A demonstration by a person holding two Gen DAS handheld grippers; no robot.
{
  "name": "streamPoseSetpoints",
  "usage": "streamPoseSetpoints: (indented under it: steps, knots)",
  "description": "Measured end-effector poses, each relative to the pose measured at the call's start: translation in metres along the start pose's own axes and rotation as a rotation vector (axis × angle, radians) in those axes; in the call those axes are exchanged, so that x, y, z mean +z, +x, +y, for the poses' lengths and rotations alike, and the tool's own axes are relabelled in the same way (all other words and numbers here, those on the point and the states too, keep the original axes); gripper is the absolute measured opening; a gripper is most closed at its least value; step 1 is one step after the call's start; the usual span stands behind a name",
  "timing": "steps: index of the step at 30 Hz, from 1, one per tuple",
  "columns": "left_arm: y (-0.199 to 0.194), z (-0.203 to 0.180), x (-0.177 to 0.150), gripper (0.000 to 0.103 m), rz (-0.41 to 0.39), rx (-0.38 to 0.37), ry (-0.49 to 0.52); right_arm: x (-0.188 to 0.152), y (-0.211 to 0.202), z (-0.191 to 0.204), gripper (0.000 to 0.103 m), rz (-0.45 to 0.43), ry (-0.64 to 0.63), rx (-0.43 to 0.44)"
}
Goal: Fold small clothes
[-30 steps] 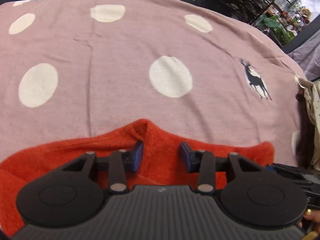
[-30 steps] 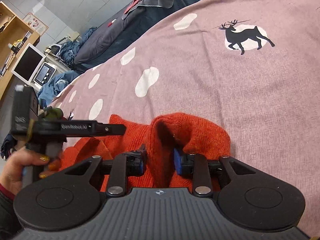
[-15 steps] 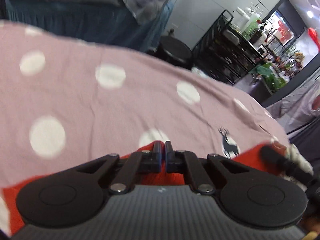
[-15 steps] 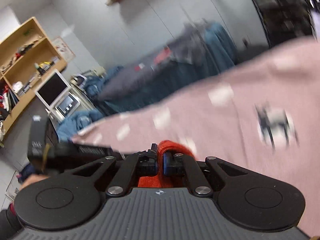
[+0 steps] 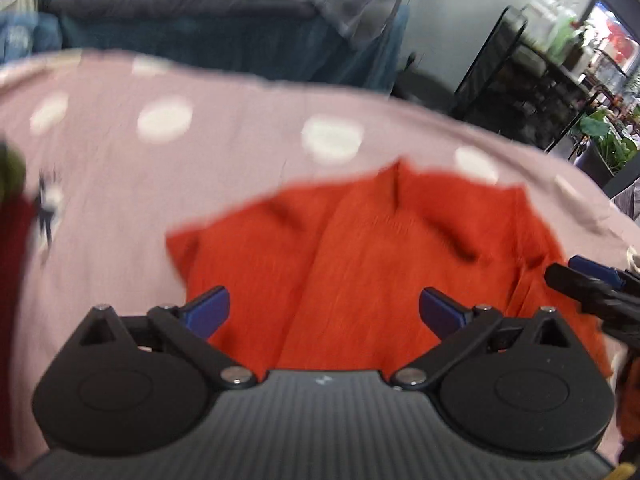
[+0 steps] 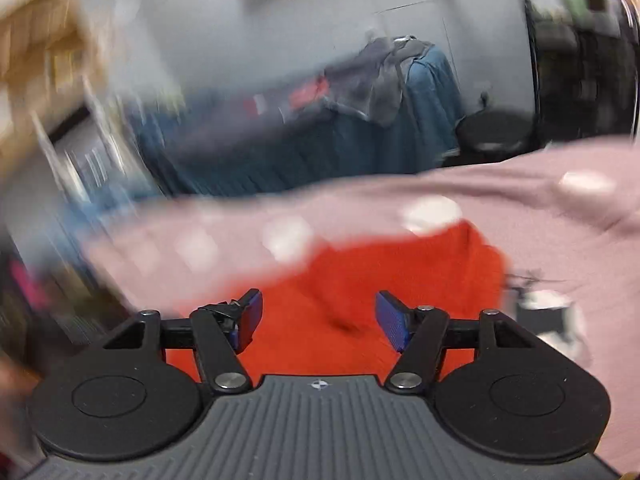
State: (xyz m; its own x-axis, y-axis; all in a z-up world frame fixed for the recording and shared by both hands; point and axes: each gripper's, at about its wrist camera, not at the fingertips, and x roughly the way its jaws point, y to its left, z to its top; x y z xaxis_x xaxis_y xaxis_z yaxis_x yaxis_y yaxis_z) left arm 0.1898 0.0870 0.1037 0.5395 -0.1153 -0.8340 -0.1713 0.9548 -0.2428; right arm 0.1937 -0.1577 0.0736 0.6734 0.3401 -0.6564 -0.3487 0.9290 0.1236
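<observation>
My left gripper's point(image 5: 324, 312) 2 blue fingers point(image 5: 206, 310) are spread wide and released, gripping nothing, with the orange knit garment point(image 5: 360, 264) showing between them. My right gripper point(image 6: 318, 318) is likewise released, its 2 fingers point(image 6: 390, 322) apart over the same orange knit point(image 6: 384, 280). The right gripper's tips also poke in at the right edge of the left view point(image 5: 592, 280), just beside the garment's right border. The garment lies on the pink spotted bedspread point(image 5: 120, 184), its long axis running left to right, a crease running near to far down its middle. Bare bedspread lies open to the left and far side of it. Beyond the far edge I see a dark blue bed point(image 6: 320, 144) and a black wire shelf point(image 5: 520, 80). Both views are motion-blurred.
</observation>
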Motion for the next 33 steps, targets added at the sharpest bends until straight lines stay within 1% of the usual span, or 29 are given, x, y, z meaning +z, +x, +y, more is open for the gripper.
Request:
streamPoseSetpoints:
  steps: [1,2,3,4,5,6,7,9,10,12,13,14,15,17,18,19,20,21,22,23,24,25,27,28,29,30,31,32,33]
  knots:
    - [0.003,0.006,-0.008,0.103,0.015,-0.012,-0.021,-0.009,0.008,0.003,0.099,0.026,-0.047,-0.059]
    - [0.004,0.010,-0.015,0.103,0.022,-0.022,-0.039,-0.015,0.017,0.003,0.097,0.062,-0.069,-0.070]
    - [0.004,0.012,-0.021,0.103,0.026,-0.027,-0.047,-0.019,0.024,0.001,0.092,0.076,-0.080,-0.077]
    - [0.003,0.014,-0.027,0.103,0.029,-0.028,-0.045,-0.021,0.029,-0.003,0.081,0.068,-0.082,-0.094]
    - [0.002,0.014,-0.030,0.103,0.032,-0.025,-0.035,-0.021,0.031,-0.006,0.050,0.065,-0.071,-0.103]
    - [0.000,0.014,-0.034,0.103,0.032,-0.021,-0.023,-0.019,0.032,-0.008,0.020,0.074,-0.045,-0.067]
    - [-0.004,0.015,-0.035,0.103,0.025,-0.016,-0.014,-0.017,0.029,-0.007,0.012,0.069,-0.003,0.025]
    - [-0.018,0.020,-0.036,0.103,-0.013,-0.010,-0.021,-0.016,0.008,-0.002,0.011,0.046,0.080,0.249]
    - [-0.030,0.027,-0.036,0.103,-0.044,-0.008,-0.046,-0.020,-0.007,0.006,0.011,0.051,0.087,0.348]
    - [-0.054,0.042,-0.034,0.103,-0.117,-0.004,-0.112,-0.035,-0.040,0.028,0.011,0.102,-0.001,0.584]
    - [-0.067,0.051,-0.033,0.103,-0.150,0.005,-0.139,-0.046,-0.056,0.037,0.011,0.144,-0.048,0.680]
    - [-0.077,0.057,-0.032,0.103,-0.170,0.023,-0.147,-0.060,-0.070,0.046,0.011,0.218,-0.090,0.765]
    - [-0.085,0.059,-0.031,0.103,-0.169,0.044,-0.124,-0.078,-0.084,0.055,0.011,0.297,-0.132,0.846]
    - [-0.092,0.053,-0.031,0.103,-0.143,0.081,-0.029,-0.117,-0.112,0.070,0.011,0.444,-0.204,1.029]
    - [-0.094,0.046,-0.034,0.103,-0.134,0.085,0.020,-0.136,-0.125,0.078,0.011,0.516,-0.243,1.097]
    - [-0.093,0.037,-0.038,0.103,-0.113,0.074,0.069,-0.152,-0.135,0.082,0.012,0.571,-0.284,1.101]
    - [-0.091,0.029,-0.043,0.103,-0.082,0.050,0.114,-0.167,-0.140,0.084,0.002,0.648,-0.309,1.114]
    - [-0.087,0.020,-0.050,0.103,-0.051,0.018,0.151,-0.177,-0.143,0.081,0.002,0.713,-0.282,1.165]
    - [-0.083,0.012,-0.056,0.103,-0.029,-0.005,0.180,-0.181,-0.146,0.076,0.002,0.725,-0.242,1.205]
    - [-0.077,0.004,-0.063,0.103,-0.014,-0.006,0.205,-0.182,-0.146,0.069,0.002,0.704,-0.200,1.198]
    - [-0.070,-0.004,-0.071,0.103,-0.005,0.009,0.226,-0.180,-0.142,0.063,0.002,0.678,-0.169,1.142]
    - [-0.064,-0.013,-0.077,0.103,-0.001,0.024,0.246,-0.177,-0.140,0.056,0.015,0.654,-0.170,1.048]
    - [-0.054,-0.034,-0.093,0.103,-0.025,0.022,0.309,-0.163,-0.137,0.040,0.028,0.532,-0.190,0.904]
    - [-0.050,-0.046,-0.100,0.103,-0.047,0.026,0.346,-0.154,-0.137,0.027,0.041,0.454,-0.154,0.834]
    - [-0.046,-0.060,-0.107,0.103,-0.072,0.045,0.389,-0.146,-0.134,0.013,0.049,0.395,-0.086,0.775]
    - [-0.041,-0.076,-0.113,0.102,-0.093,0.061,0.443,-0.140,-0.134,-0.002,0.050,0.341,-0.012,0.706]
    - [-0.035,-0.091,-0.118,0.101,-0.114,0.065,0.502,-0.133,-0.134,-0.016,0.054,0.281,0.047,0.631]
    - [-0.030,-0.107,-0.123,0.100,-0.143,0.078,0.562,-0.128,-0.137,-0.029,0.054,0.213,0.087,0.573]
    - [-0.022,-0.121,-0.128,0.099,-0.163,0.116,0.620,-0.124,-0.140,-0.040,0.054,0.145,0.116,0.511]
